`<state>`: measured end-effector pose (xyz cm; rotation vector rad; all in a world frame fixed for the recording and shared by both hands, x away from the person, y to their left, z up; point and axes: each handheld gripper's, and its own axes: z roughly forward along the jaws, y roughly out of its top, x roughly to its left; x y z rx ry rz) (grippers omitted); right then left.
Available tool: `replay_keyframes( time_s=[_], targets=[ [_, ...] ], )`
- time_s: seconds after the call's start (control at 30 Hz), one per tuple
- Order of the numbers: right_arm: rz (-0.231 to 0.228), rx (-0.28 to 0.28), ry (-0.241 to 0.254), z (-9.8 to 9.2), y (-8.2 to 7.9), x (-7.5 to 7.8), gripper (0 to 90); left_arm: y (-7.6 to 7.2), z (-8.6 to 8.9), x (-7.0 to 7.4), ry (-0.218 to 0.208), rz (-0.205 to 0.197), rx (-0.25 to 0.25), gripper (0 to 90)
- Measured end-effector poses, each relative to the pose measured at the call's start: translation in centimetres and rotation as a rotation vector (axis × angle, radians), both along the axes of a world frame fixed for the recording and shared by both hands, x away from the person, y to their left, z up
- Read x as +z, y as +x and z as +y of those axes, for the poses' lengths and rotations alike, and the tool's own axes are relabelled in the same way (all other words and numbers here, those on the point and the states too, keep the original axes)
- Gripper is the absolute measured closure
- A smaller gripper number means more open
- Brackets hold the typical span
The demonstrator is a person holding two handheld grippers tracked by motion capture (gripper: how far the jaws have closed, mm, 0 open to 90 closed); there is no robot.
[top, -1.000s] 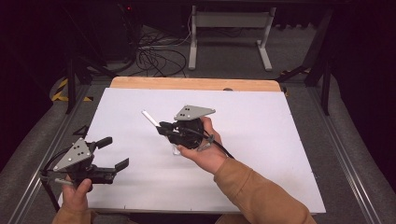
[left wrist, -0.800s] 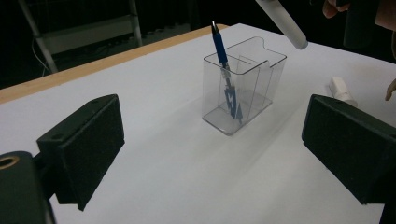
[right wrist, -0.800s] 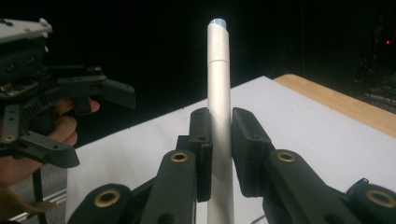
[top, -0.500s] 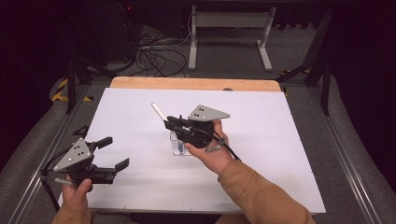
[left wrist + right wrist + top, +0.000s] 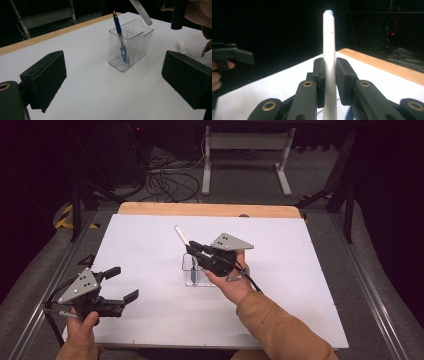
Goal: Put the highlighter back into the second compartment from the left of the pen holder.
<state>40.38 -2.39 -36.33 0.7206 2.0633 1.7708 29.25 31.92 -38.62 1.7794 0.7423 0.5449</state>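
Already one blue pen [image 5: 120, 32] stands inside the clear holder [image 5: 196, 272], which sits near the middle of the white worktop [image 5: 300, 285]. The right tongs [image 5: 192, 248] are clenched on a white pen [image 5: 329, 62], carried tilted with its lower end just above the holder's rim and its upper end pointing toward eleven o'clock. That pen is not yet in; lowering and releasing it seems to be what is left. A small white piece [image 5: 183, 47], possibly a cap, lies at the holder's three o'clock. The left tongs [image 5: 121, 283] hang released and empty near the worktop's seven o'clock corner.
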Motion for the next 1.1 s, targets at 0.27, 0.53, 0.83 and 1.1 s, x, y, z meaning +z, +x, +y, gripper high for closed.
replay_keyframes(
  time_s=[0.27, 0.53, 0.83, 1.1],
  targets=[
    [-0.001, -0.042, -0.016, -0.3, 0.7, -1.1, 79.1, 0.0, 0.0, 0.0, 0.001, 0.0, 0.0, 6.7],
    [0.014, -0.081, -0.029, -0.4, 1.0, -1.9, 79.1, 0.0, 0.0, 0.0, -0.001, 0.002, 0.001, 6.7],
    [0.007, -0.103, -0.062, -0.2, 1.3, -2.8, 79.0, 0.1, 0.0, 0.0, 0.01, -0.004, -0.001, 6.8],
    [0.035, -0.116, -0.074, -0.1, 1.2, -3.2, 79.0, 0.1, 0.0, 0.0, 0.015, -0.007, -0.004, 6.8]
  ],
)
